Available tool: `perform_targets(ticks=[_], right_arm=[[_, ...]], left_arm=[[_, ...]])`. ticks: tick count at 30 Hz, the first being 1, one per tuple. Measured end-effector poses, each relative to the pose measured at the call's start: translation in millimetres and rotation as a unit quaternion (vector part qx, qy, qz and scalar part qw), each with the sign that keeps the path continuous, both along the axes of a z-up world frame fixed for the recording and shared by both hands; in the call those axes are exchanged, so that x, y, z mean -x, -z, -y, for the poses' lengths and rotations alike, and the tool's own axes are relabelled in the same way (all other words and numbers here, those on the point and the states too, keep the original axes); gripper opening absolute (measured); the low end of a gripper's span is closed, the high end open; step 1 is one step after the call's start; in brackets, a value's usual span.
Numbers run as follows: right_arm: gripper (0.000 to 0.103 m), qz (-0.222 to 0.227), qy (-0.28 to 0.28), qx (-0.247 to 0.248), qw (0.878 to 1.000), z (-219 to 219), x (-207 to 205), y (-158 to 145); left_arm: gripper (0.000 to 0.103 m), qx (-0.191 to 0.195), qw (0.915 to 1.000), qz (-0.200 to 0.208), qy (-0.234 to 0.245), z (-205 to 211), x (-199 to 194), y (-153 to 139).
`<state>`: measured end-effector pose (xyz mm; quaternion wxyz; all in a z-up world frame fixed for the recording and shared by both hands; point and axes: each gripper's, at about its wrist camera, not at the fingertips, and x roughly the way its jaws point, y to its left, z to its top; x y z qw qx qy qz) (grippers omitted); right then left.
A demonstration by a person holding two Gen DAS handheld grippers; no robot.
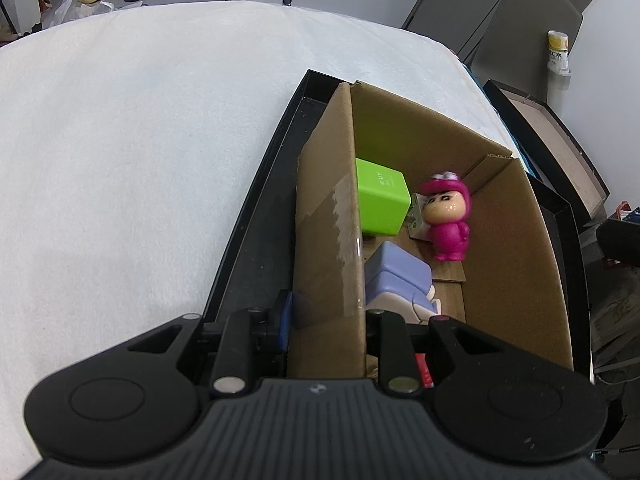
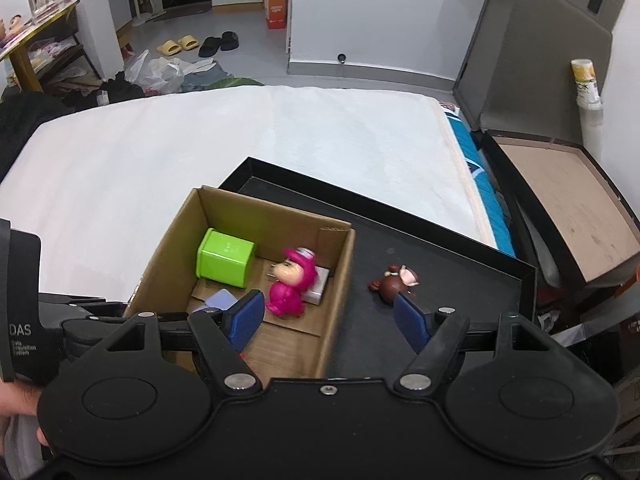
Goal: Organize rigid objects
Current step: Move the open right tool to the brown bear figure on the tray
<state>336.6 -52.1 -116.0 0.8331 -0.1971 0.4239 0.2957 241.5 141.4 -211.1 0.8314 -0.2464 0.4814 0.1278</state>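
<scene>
An open cardboard box (image 1: 512,240) (image 2: 176,240) stands in a black tray (image 1: 256,220) (image 2: 440,264). Inside it are a green cube (image 1: 380,200) (image 2: 224,258), a pink figurine (image 1: 446,220) (image 2: 286,282) lying over a small white item (image 2: 318,286), and a lilac block (image 1: 396,276) (image 2: 222,300). My left gripper (image 1: 330,314) is shut on the box's left wall, one finger outside and one inside. My right gripper (image 2: 330,320) stands open above the box's right wall with nothing between its pads. Just beyond its right pad, a brown figurine (image 2: 394,282) lies on the tray floor.
The tray rests on a white padded surface (image 1: 140,140) (image 2: 240,140). To the right stand a black lid with a brown inside (image 2: 560,208) and a stack of cups (image 2: 586,80). Slippers and bags lie on the floor behind. A hand (image 2: 12,400) shows at the lower left.
</scene>
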Motion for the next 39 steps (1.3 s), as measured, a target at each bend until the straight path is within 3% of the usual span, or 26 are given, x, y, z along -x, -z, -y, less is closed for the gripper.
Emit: perform_targets(ticks=[17,33,39], right_arm=[[0.075,-0.008,0.058,-0.055,0.997,73,-24,4],[0.076,-0.039,0.111,-0.14,0.983,116,-48,56],[0.076,-0.026,0.105,-0.151,0.983,114,-51,78]], left_arm=[[0.023,-0.009,0.9999,-0.004,-0.006,5,-2,0],[0.023,-0.013,0.9998,-0.004,-0.013,6,-1,-3],[0.023,-0.009,0.9998,0.0,-0.018,3,2,-3]])
